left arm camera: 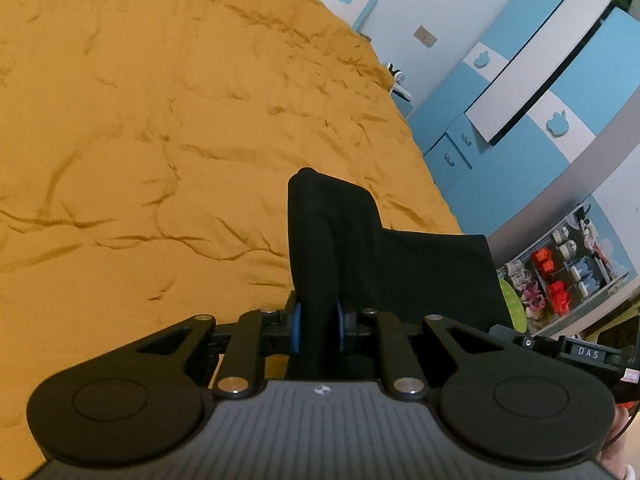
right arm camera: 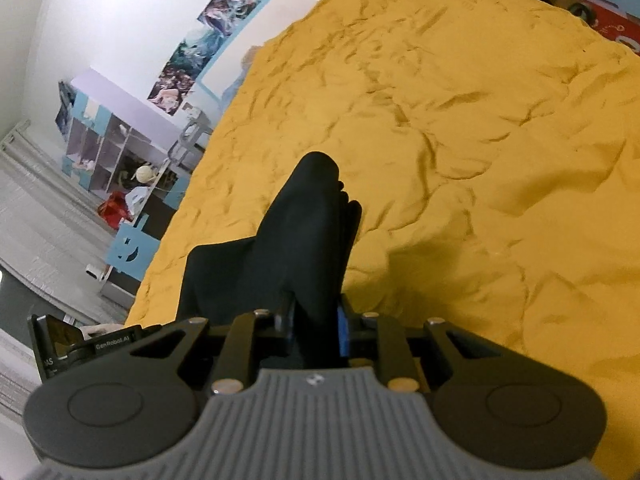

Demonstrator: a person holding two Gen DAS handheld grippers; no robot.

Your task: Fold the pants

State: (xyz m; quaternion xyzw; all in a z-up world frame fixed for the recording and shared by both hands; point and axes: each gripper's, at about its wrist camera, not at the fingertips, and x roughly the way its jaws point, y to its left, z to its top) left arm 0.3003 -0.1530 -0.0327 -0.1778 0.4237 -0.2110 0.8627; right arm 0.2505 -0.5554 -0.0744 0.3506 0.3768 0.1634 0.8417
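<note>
The left gripper (left arm camera: 318, 330) is clamped on a bunched edge of the black pants (left arm camera: 352, 248), which rise between its blue pads (left arm camera: 295, 330) above the rumpled mustard bedspread (left arm camera: 160, 120) — a blue-and-white wardrobe (left arm camera: 560, 92) stands far right. The right gripper (right arm camera: 316, 334) pinches another bunch of the pants (right arm camera: 304, 232) the same way — cloth stretching left toward the other gripper, shelves (right arm camera: 108, 148) far left.

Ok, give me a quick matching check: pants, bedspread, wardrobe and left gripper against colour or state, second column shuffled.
1. pants
2. bedspread
3. wardrobe
4. left gripper

a. blue and white
b. shut on cloth
c. black
d. mustard yellow

Pairs: 1-c, 2-d, 3-a, 4-b
</note>
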